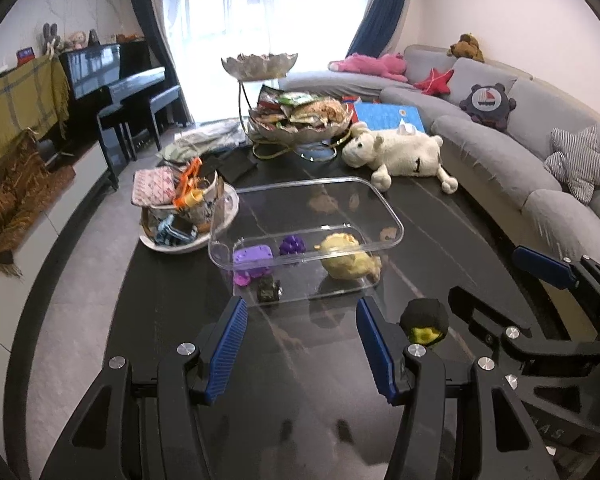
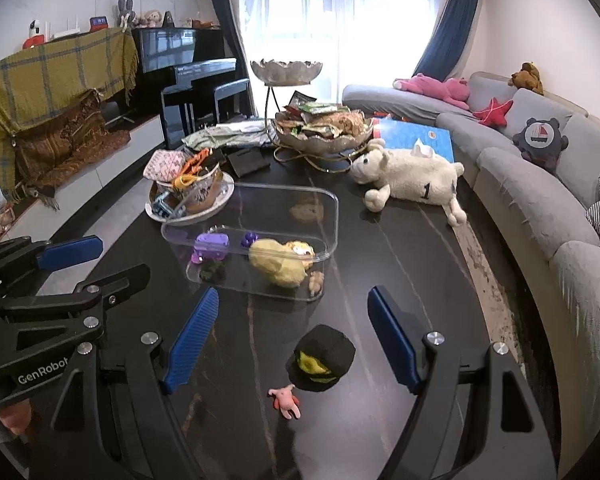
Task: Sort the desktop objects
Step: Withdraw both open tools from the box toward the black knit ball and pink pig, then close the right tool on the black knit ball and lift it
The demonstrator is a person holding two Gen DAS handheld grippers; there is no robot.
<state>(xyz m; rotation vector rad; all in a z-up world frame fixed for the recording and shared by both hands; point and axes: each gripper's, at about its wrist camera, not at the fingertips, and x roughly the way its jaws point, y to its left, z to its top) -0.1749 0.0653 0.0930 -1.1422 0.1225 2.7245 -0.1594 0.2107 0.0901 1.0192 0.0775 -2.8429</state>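
In the left wrist view, the left gripper (image 1: 302, 344) is seen at the lower centre of the frame with its jaws spread wide and nothing between them, held low over the dark counter (image 1: 440, 240). Just above it, at mid-frame, a clear plastic bin (image 1: 396, 220) stands on the counter, and a purple toy (image 1: 252, 258), a small purple figure (image 1: 293, 245), a yellow plush (image 1: 346, 258) and a dark toy car (image 1: 269, 290) are seen within its outline, presumably gathered there as sorted items. A black-and-yellow cap (image 1: 425, 322) lies outside the bin at the lower right, just beside the right-hand pad, and the right gripper (image 1: 540, 300) enters from the right edge. In the right wrist view, the right gripper (image 2: 292, 344) is seen at the lower centre, its jaws likewise wide and empty, and the cap (image 2: 322, 358) lies on the counter (image 2: 400, 248) between the blue pads, so that a closing grasp is probably being lined up. A small pink figure (image 2: 286, 400) lies just below the cap, also outside the bin (image 2: 332, 216). The left gripper (image 2: 60, 276) shows at the left edge. By this judgement, the cap and the pink figure are left loose on the counter while the bin holds the rest.
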